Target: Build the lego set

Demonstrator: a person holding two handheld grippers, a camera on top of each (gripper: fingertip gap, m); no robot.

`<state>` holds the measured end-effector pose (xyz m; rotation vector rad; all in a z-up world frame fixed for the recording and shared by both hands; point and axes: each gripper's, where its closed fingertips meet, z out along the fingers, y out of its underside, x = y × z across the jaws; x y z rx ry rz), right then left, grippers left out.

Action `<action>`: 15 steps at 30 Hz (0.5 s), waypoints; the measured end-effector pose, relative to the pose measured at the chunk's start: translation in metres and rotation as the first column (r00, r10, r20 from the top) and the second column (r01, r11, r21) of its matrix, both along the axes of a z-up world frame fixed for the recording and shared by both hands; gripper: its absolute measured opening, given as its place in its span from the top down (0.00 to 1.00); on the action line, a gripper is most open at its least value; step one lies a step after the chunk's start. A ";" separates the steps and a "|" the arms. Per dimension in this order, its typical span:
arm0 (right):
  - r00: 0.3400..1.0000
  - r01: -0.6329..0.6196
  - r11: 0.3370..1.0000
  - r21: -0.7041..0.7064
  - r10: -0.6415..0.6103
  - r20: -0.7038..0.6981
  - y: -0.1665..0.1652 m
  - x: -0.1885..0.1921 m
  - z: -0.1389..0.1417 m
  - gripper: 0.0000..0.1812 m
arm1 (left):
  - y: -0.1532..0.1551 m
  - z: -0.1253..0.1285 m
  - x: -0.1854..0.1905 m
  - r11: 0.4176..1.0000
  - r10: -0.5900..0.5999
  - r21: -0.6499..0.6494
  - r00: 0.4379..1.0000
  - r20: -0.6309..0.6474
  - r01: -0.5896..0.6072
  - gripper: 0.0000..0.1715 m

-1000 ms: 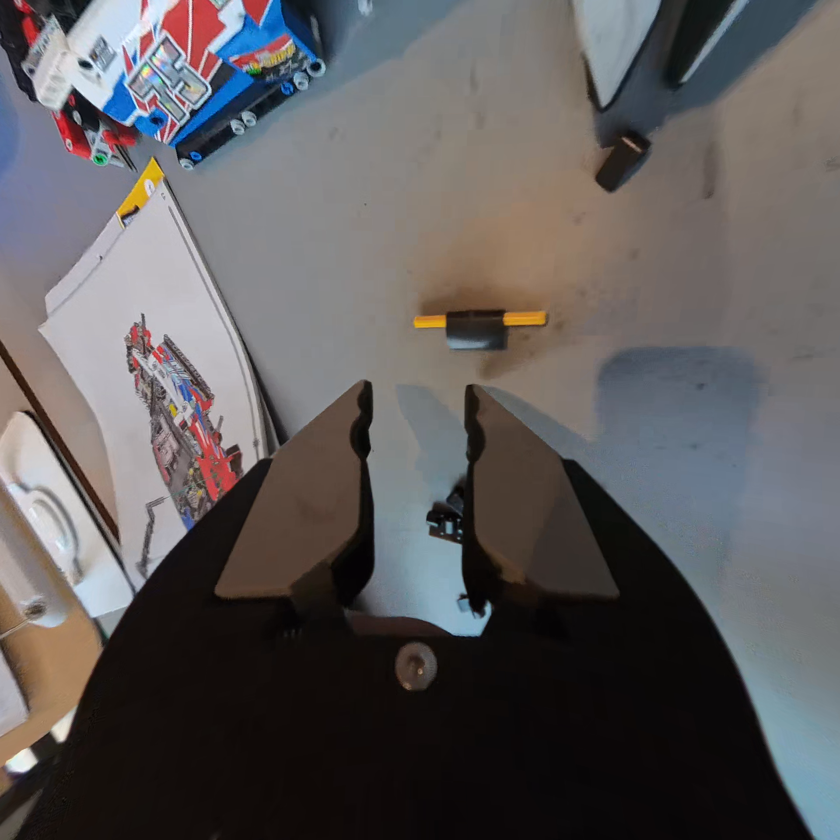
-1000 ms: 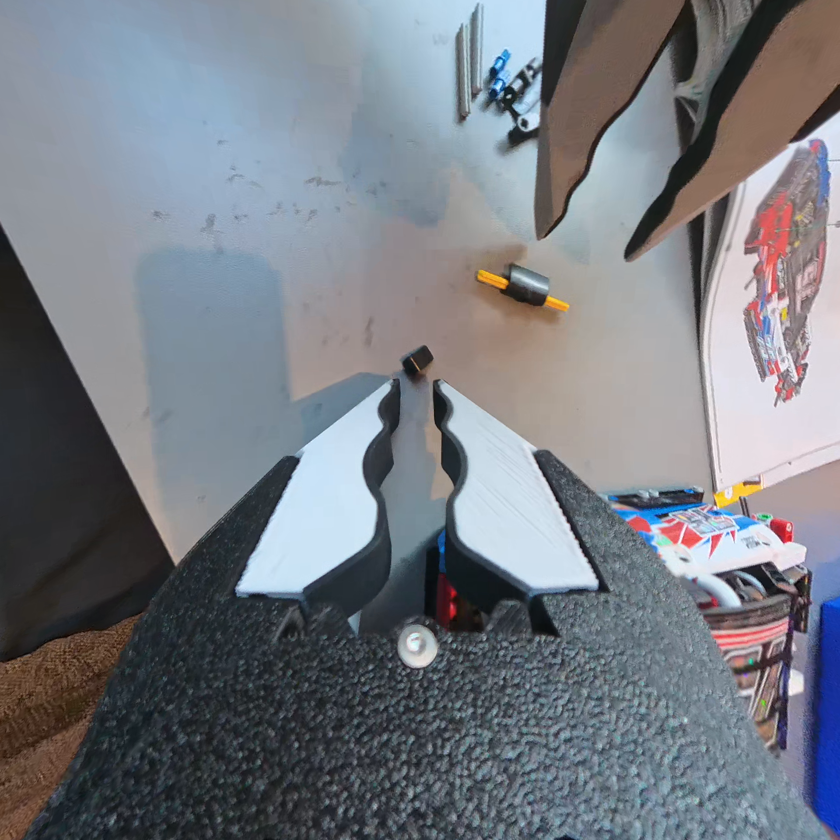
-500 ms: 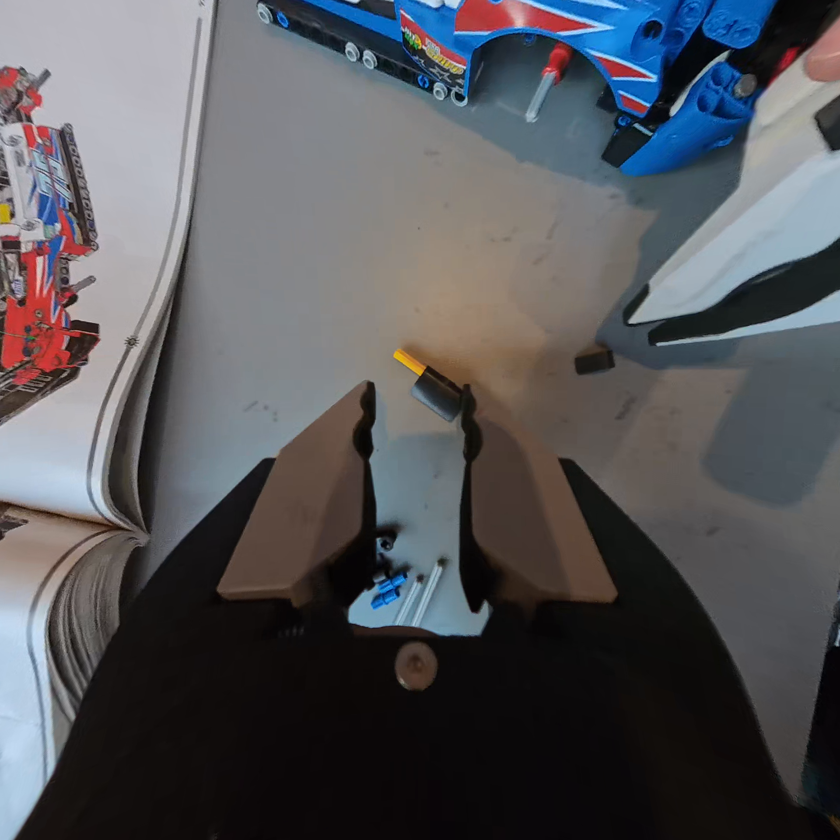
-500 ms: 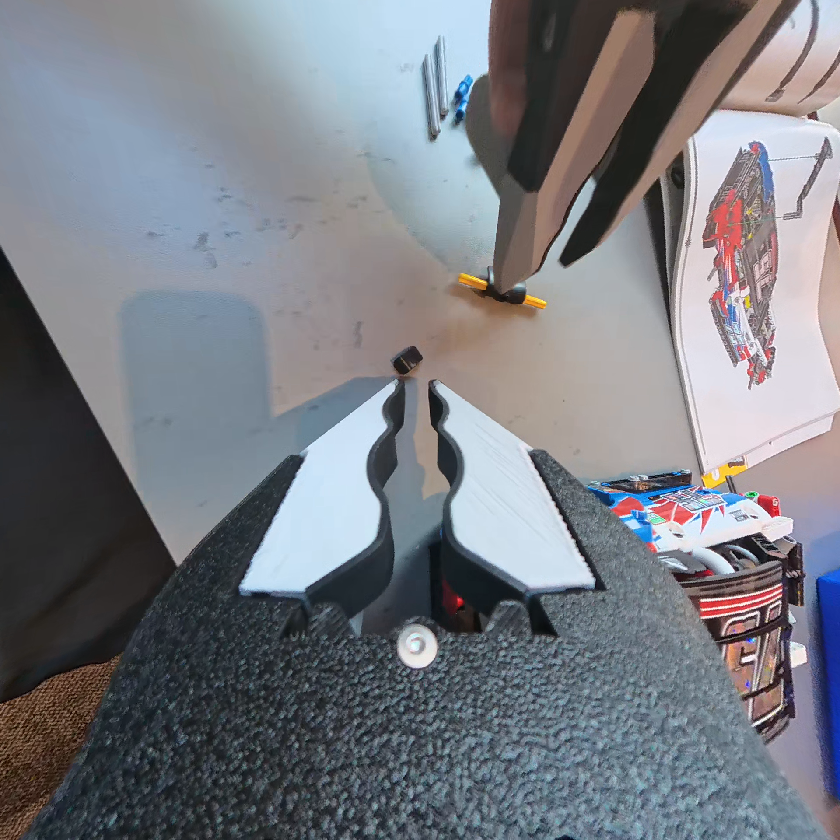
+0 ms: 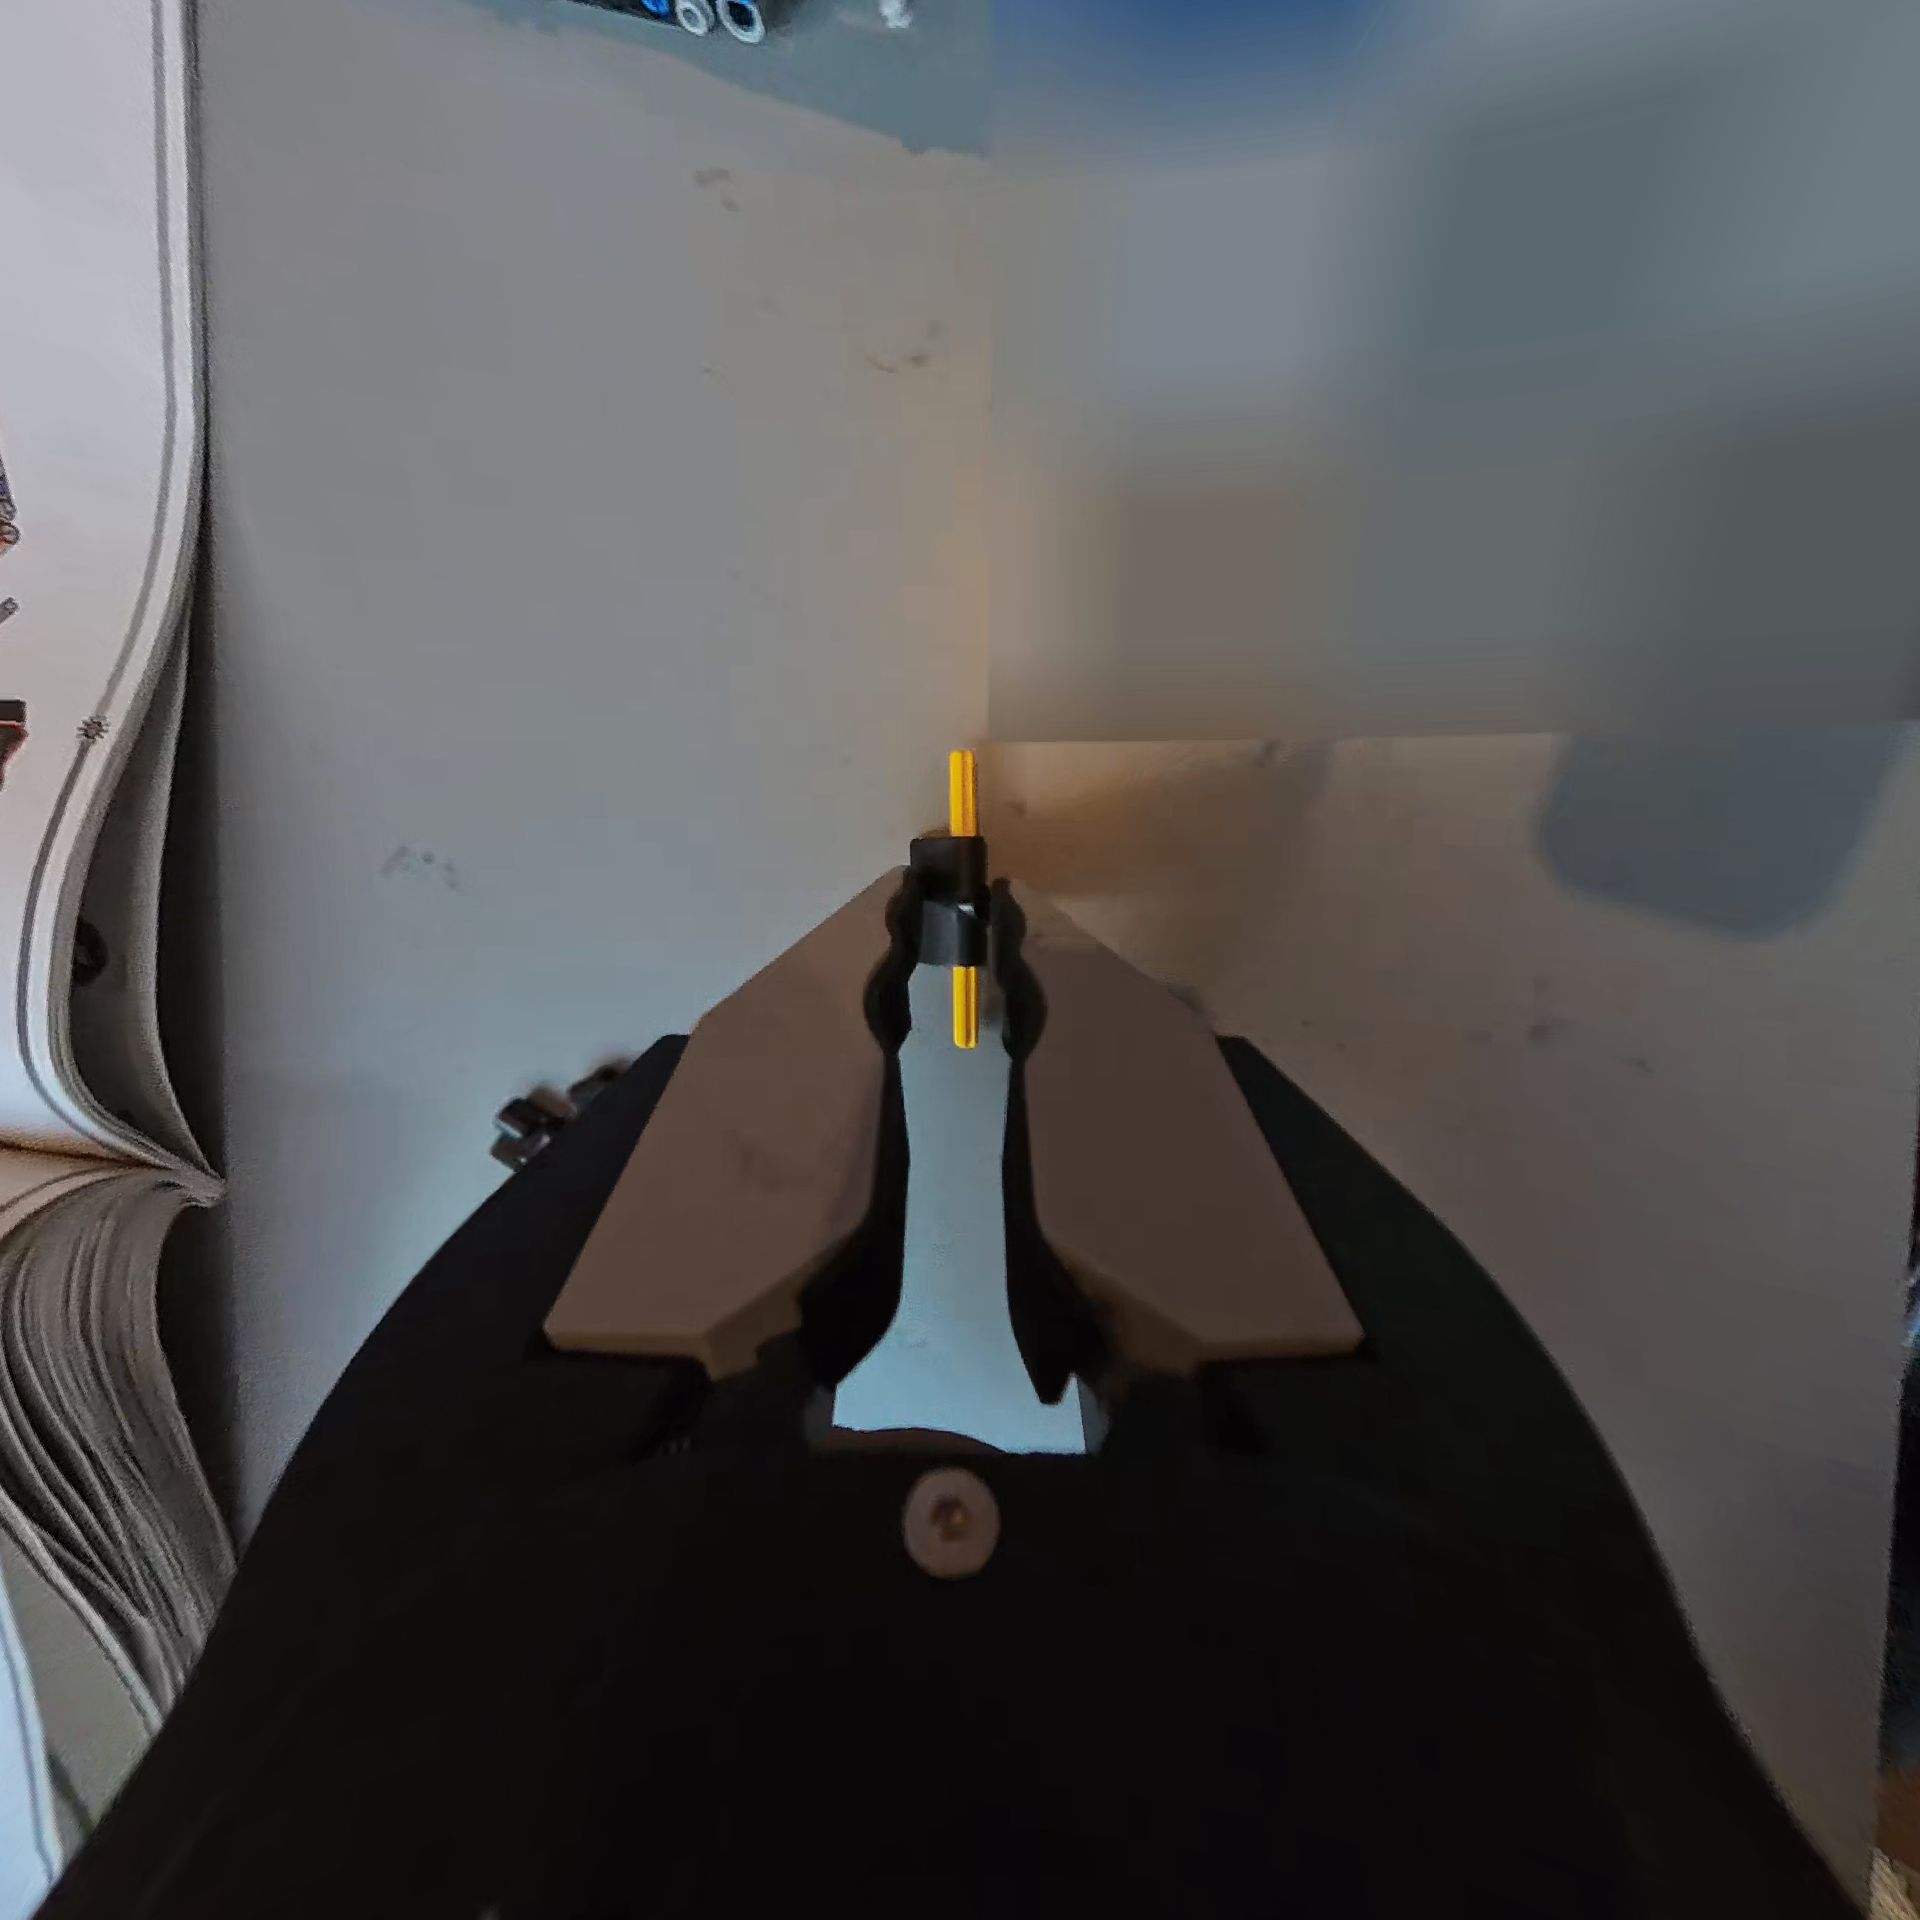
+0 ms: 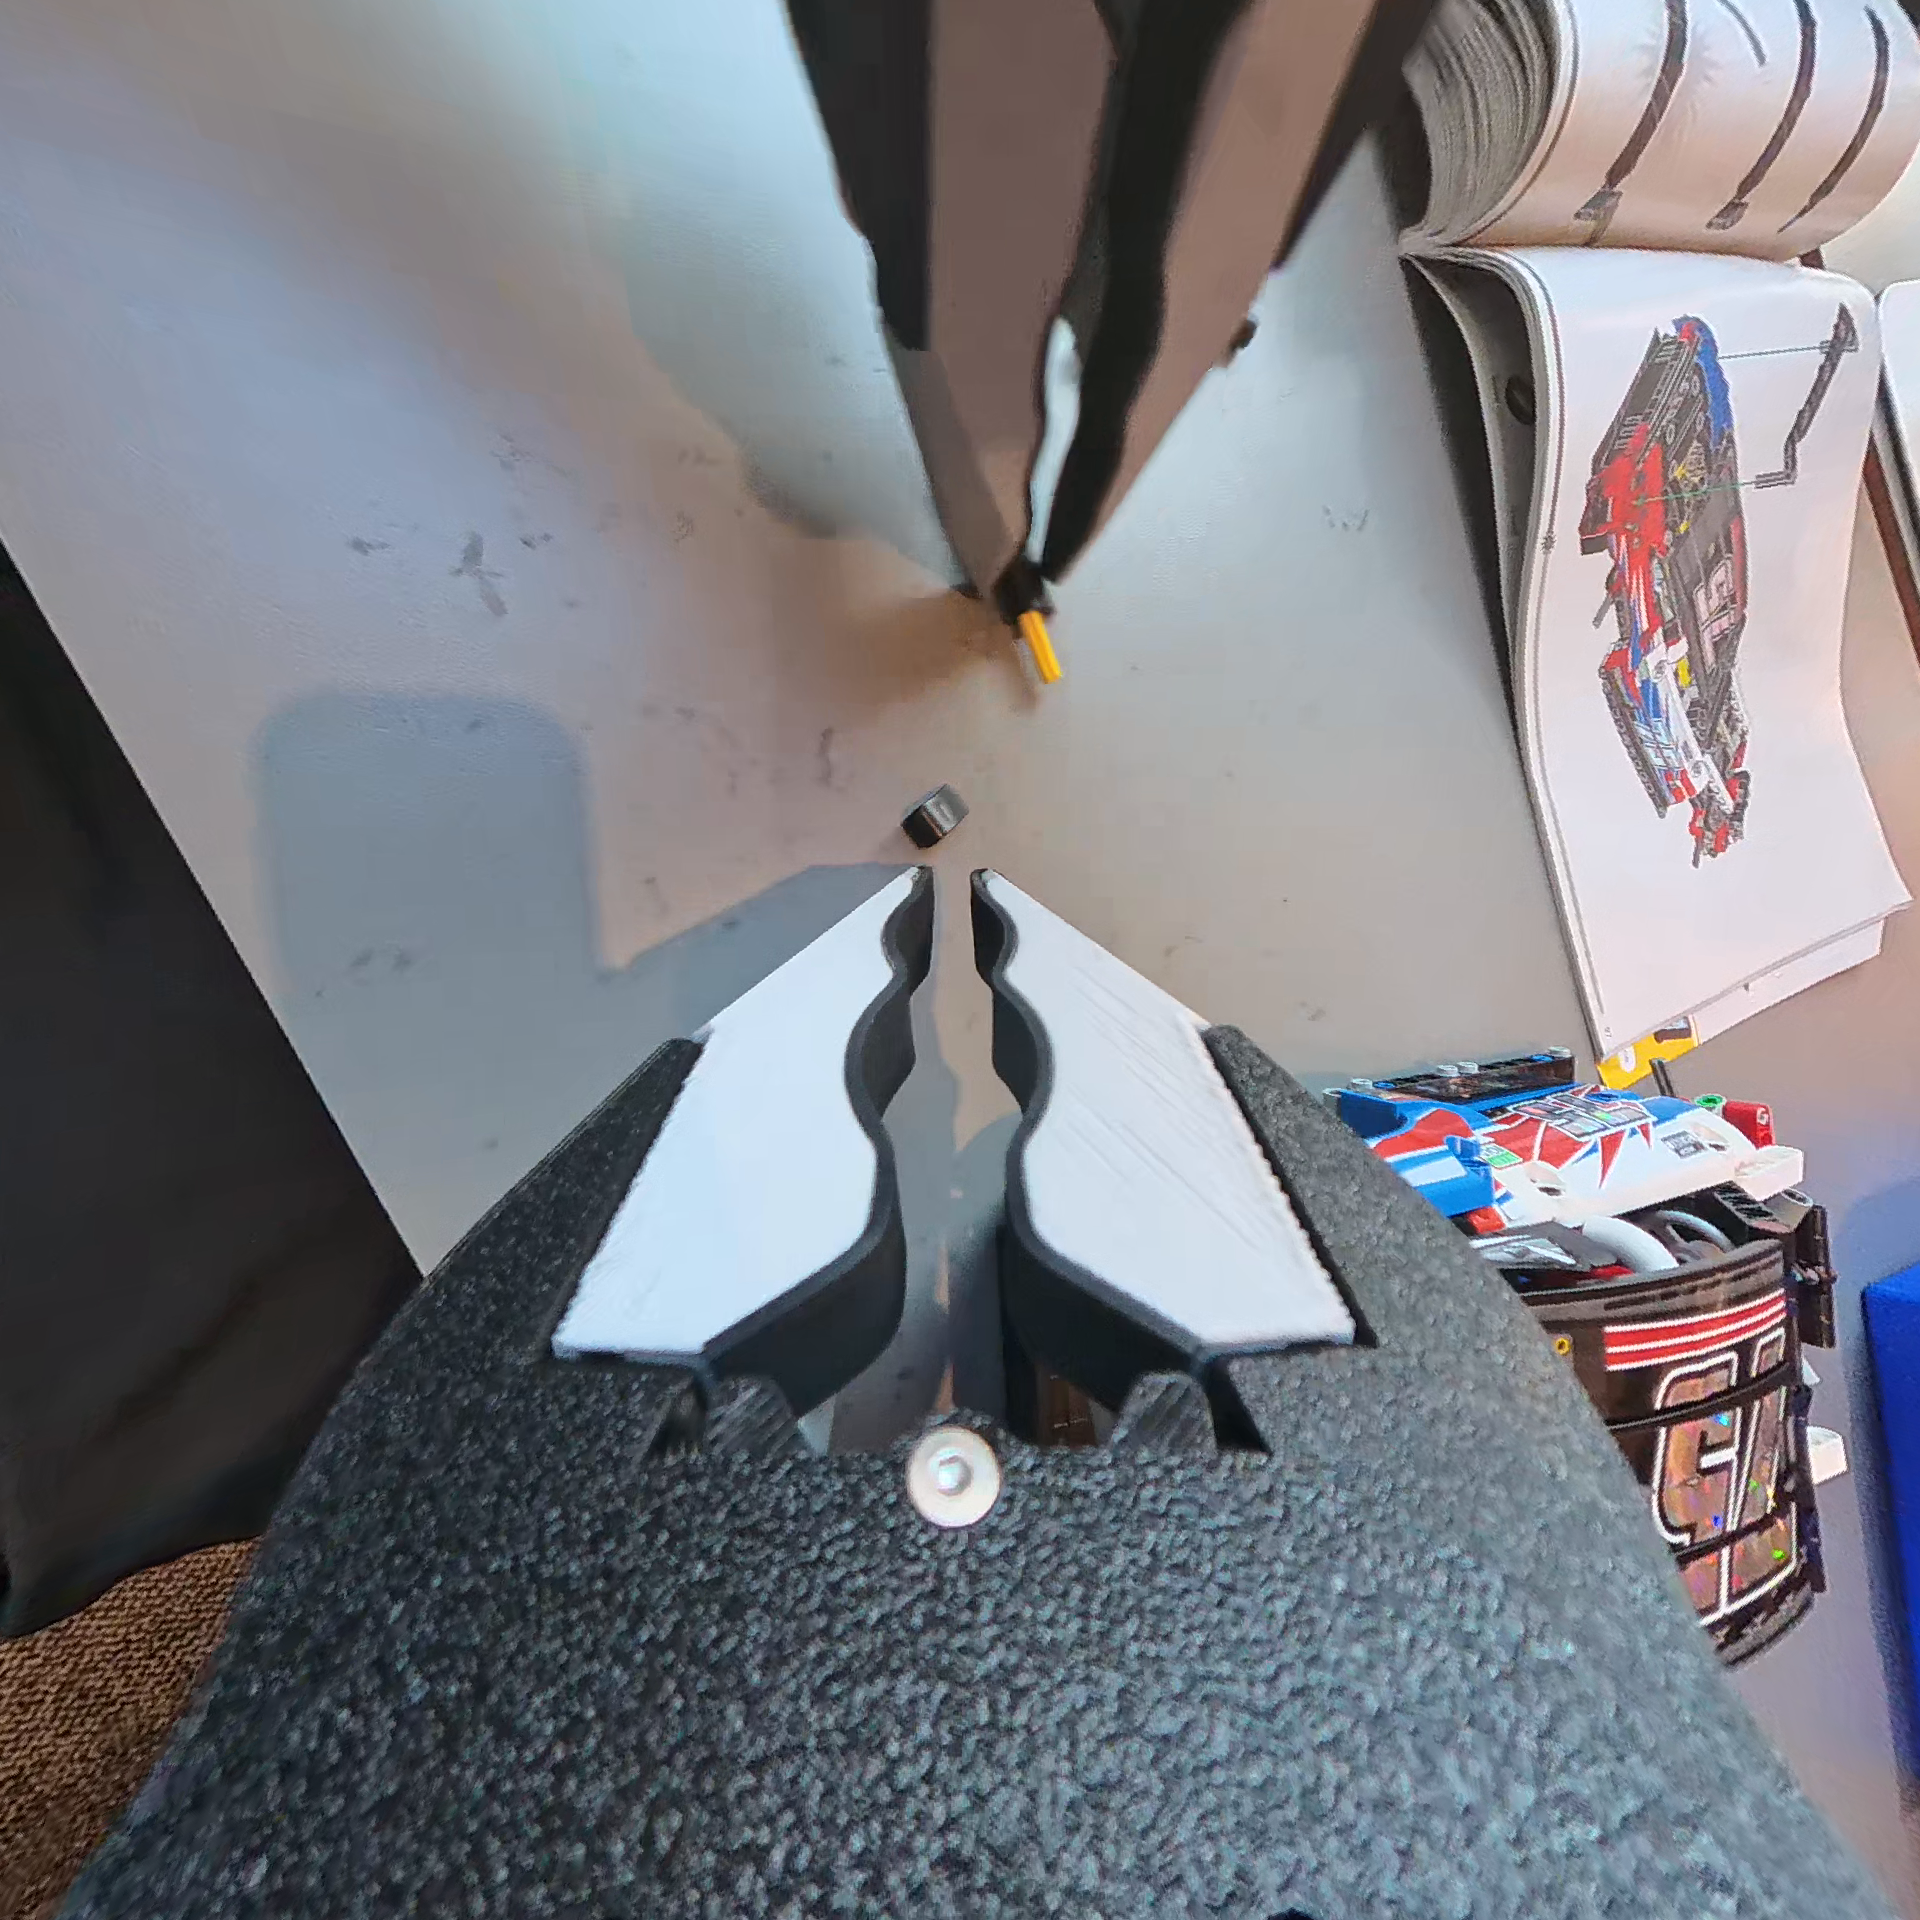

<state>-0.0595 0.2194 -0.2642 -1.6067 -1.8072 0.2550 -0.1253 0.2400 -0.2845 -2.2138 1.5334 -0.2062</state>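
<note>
A yellow axle (image 5: 962, 795) runs through a black sleeve (image 5: 943, 862). My left gripper (image 5: 951, 909) is shut on the sleeve, with the axle sticking out ahead of and behind the tips. The right wrist view shows the left gripper (image 6: 1023, 577) pointing down at the grey table (image 6: 416, 312), with the axle's yellow end (image 6: 1039, 644) below its tips. A small black piece (image 6: 935, 816) lies on the table just ahead of my right gripper (image 6: 951, 883), which is empty, its jaws closed to a narrow slit.
An open instruction booklet (image 6: 1714, 623) lies right of the parts; it also lies at the left edge in the left wrist view (image 5: 94, 520). The part-built blue, red and white car (image 6: 1621, 1195) stands at the lower right. Small dark parts (image 5: 530, 1117) lie beside my left gripper. Left tips to right tips: about 8 cm.
My left gripper turned, came down over the yellow axle piece and closed on its black sleeve. My right gripper's jaws narrowed a little; the small black piece stayed put.
</note>
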 end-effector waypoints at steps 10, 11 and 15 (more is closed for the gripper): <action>0.999 0.029 0.999 -0.014 -0.029 0.020 0.009 0.000 -0.004 0.97 | -0.027 0.001 -0.002 0.995 -0.077 0.067 0.994 0.079 0.072 0.95; 1.000 0.024 1.000 -0.016 -0.023 0.020 0.009 0.001 -0.004 0.97 | -0.028 0.001 -0.003 0.995 -0.081 0.070 0.993 0.082 0.076 0.95; 1.000 0.008 1.000 -0.021 -0.008 0.024 0.009 -0.001 -0.005 0.97 | -0.034 0.007 -0.002 0.992 -0.101 0.090 0.987 0.124 0.090 0.91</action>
